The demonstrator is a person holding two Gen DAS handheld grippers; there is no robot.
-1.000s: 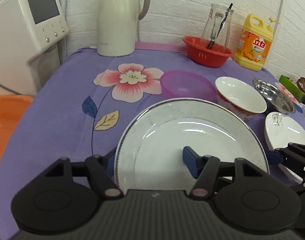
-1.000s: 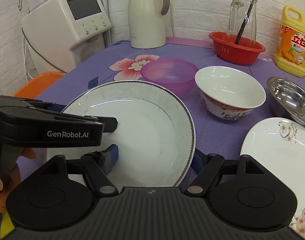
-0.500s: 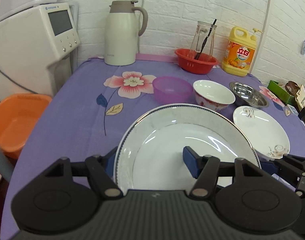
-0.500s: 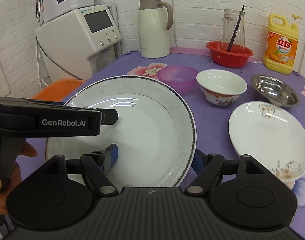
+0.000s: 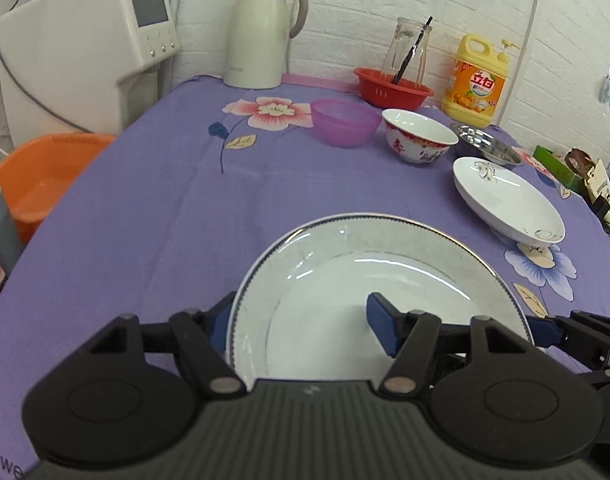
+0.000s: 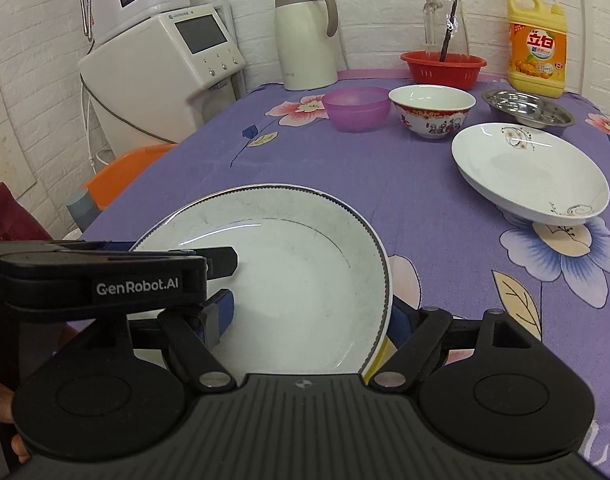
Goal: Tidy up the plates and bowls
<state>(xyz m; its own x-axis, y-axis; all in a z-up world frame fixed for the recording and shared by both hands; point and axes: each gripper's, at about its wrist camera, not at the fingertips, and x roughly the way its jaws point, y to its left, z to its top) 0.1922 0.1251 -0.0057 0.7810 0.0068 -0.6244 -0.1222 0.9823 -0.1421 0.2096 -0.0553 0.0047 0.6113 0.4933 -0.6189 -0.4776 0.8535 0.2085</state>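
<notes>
Both grippers hold a large grey-rimmed white plate point(image 5: 369, 276) above the near part of the table. My left gripper point(image 5: 301, 320) is shut on its left rim. My right gripper point(image 6: 313, 312) is shut on its right rim; the plate also shows in the right wrist view point(image 6: 289, 272). A smaller white plate with a floral print point(image 5: 505, 200) point(image 6: 529, 168) sits to the right. Beyond it stand a red-patterned white bowl point(image 5: 419, 140) point(image 6: 431, 110), a purple bowl point(image 5: 345, 122) point(image 6: 357, 106) and a steel dish point(image 5: 487, 146) point(image 6: 527, 106).
At the back of the purple floral tablecloth point(image 5: 165, 216) stand a thermos jug point(image 5: 261, 32), a red basket point(image 5: 393, 88) with a glass jar, and a yellow detergent bottle point(image 5: 479, 80). A white appliance point(image 5: 85, 48) and an orange basin point(image 5: 37, 184) are off the left edge.
Both grippers have pulled the large plate back toward the near edge of the table, away from the bowls. The grips have not changed.
</notes>
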